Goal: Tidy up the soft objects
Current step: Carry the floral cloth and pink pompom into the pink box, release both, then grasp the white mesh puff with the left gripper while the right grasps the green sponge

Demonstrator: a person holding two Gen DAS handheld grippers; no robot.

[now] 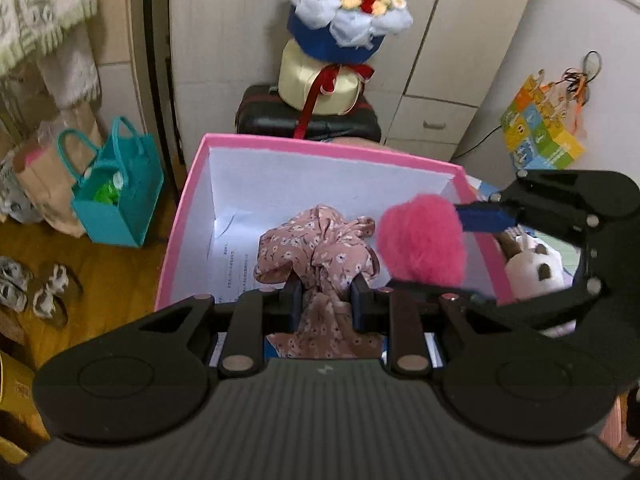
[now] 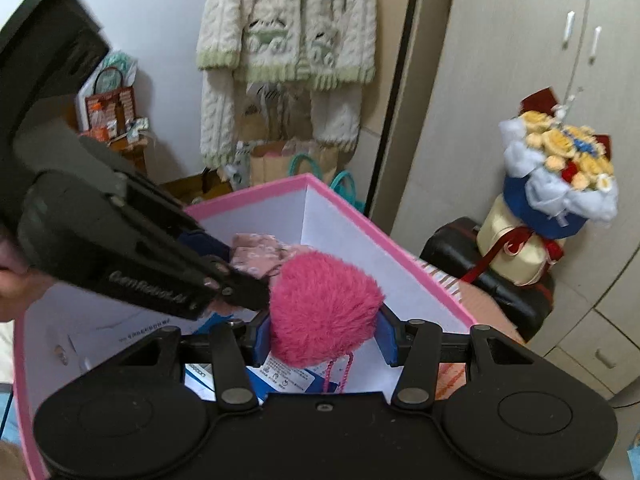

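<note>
A pink-walled box (image 1: 188, 200) with a white inside stands in front of me. My left gripper (image 1: 326, 300) is shut on a pink floral cloth (image 1: 320, 256), whose bunched end hangs over the box's inside. My right gripper (image 2: 324, 330) is shut on a fluffy pink pompom (image 2: 320, 304) with a pink bead chain (image 2: 346, 372) dangling below it. In the left wrist view the right gripper (image 1: 436, 252) comes in from the right and holds the pompom (image 1: 420, 240) over the box. In the right wrist view the left gripper comes in from the left with the floral cloth (image 2: 260, 254) above the box (image 2: 400, 248).
Papers lie on the box floor (image 1: 236, 264). A plush toy (image 1: 532, 264) sits right of the box. Behind stand a black suitcase (image 1: 308, 118) bearing a bouquet (image 1: 348, 8), a teal bag (image 1: 116, 200) and shoes (image 1: 36, 288) on the wooden floor, wardrobe drawers (image 1: 436, 124) and a hanging knit sweater (image 2: 288, 52).
</note>
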